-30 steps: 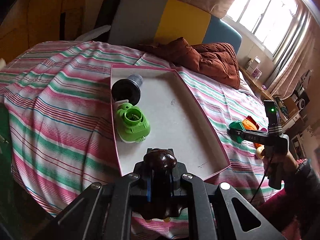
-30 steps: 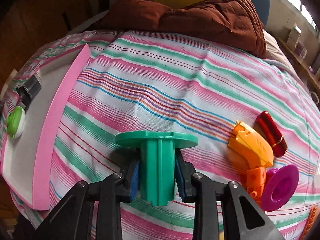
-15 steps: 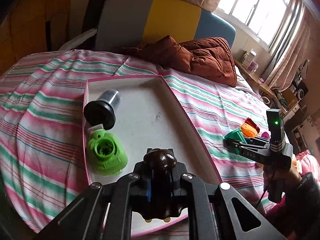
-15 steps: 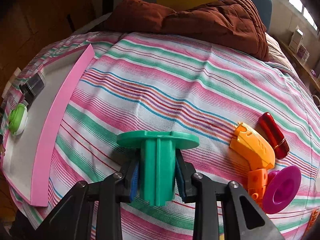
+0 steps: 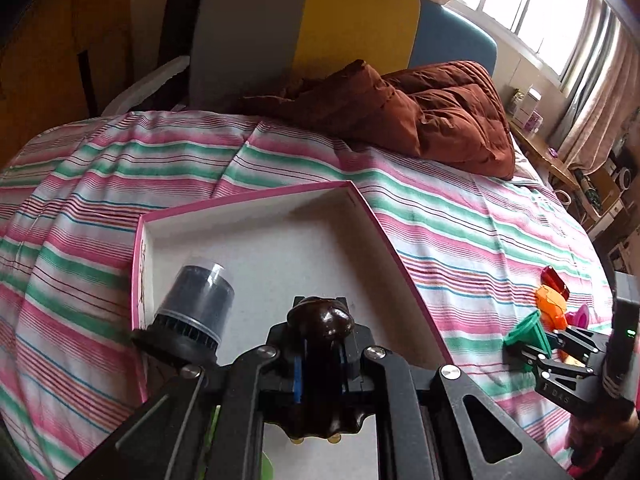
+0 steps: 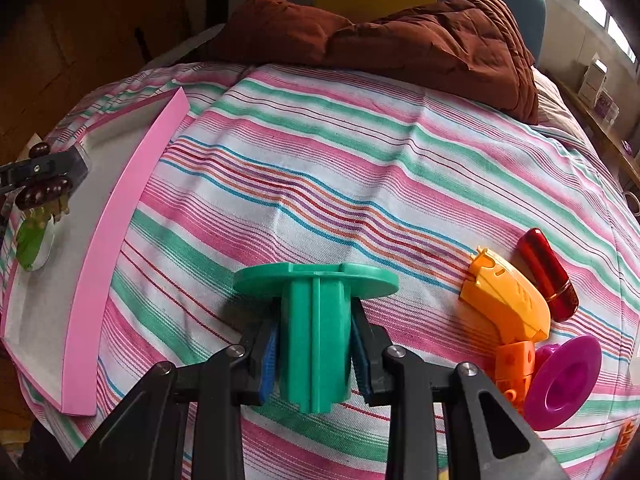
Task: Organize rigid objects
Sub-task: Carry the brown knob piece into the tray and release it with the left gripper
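Left gripper (image 5: 318, 364), jaws pinching a dark brown glossy lumpy plastic piece (image 5: 320, 320), hovers over the near part of the pink-rimmed shallow white cardboard tray (image 5: 280, 248) lying on the striped pink-green-white bed sheet (image 5: 460, 232). Piece held upright by its narrow middle, bulbous top poking above the blue pads, small yellowish nubs hanging below; likely gripped there because the waist is the only flat-ish part. Judging by position, this one is about to be set down inside the tray.

Already in the tray: a black ribbed cap with a clear dark cup-shaped top (image 5: 192, 312), just left of the left gripper near the tray's left wall, and a lime green plastic piece (image 6: 34, 240), seen from the right wrist view at the tray's near end, mostly hidden in the left view.

Right gripper (image 6: 316, 344), jaws clamped on the ribbed stem of a teal green plastic spool with a flat round flange (image 6: 316, 312), flange pointing forward, held above the sheet well apart from the tray. Stem grip keeps the wide disc clear of the jaws.

Not yet sorted, lying on the sheet to the right: orange plastic curved block piece (image 6: 508, 308), dark red glossy cylinder (image 6: 548, 276) touching it, magenta plastic flanged disc (image 6: 564, 380) just beside. A brown quilted blanket (image 6: 400, 40) sits at the bed's far end.
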A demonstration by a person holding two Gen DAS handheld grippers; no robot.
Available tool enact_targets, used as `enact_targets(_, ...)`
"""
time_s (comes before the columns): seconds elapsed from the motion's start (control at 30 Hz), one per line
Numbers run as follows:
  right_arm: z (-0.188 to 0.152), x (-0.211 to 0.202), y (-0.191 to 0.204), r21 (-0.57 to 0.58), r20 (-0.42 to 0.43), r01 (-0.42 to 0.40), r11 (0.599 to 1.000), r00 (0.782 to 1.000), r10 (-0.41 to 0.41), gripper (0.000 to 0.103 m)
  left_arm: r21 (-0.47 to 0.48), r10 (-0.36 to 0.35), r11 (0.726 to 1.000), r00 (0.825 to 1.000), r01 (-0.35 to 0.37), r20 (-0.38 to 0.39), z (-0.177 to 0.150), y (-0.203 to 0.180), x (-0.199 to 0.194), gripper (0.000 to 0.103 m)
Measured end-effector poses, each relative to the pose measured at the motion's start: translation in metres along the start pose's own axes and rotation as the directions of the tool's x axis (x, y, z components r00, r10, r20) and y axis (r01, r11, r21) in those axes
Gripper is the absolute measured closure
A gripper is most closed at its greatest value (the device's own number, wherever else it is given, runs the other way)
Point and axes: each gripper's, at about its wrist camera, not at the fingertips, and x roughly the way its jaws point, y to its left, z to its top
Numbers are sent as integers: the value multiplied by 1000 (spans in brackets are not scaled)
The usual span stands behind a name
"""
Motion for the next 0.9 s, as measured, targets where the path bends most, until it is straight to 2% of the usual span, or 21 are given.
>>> enact_targets(0.13, 1, 0, 0, -2, 0, 1, 1000, 1000, -1, 72, 26, 53, 998, 999, -53, -2, 6, 3, 14, 88)
enact_targets(0.27, 1, 0, 0, -2, 1, 1, 1000, 1000, -1, 72, 23, 51, 998, 999, -52, 13, 10, 7, 12, 82)
enact_targets(0.33, 1, -1, 0, -1, 1, 1, 1000, 1000, -1, 72, 2, 42, 999, 999, -43, 33, 9, 10, 4, 69)
enact_targets(0.4, 2, -1, 0, -1, 2, 1, 1000, 1000, -1, 72, 0, 50, 999, 997, -50, 65, 7, 9, -8, 61)
enact_targets(0.53, 2, -1, 2, -13, 6, 10, 1000, 1000, -10, 72, -19, 75, 997, 991, -73, 109, -7, 8, -36, 55)
enact_targets(0.77, 0, -2, 7, -47, 23, 34, 998, 999, -33, 72, -52, 53, 998, 994, -48, 99, -53, 3, -67, 53)
enact_targets(0.9, -2, -3, 8, -61, 33, 44, 997, 999, -42, 73, -32, 53, 998, 995, -50, 89, -80, -5, -80, 53)
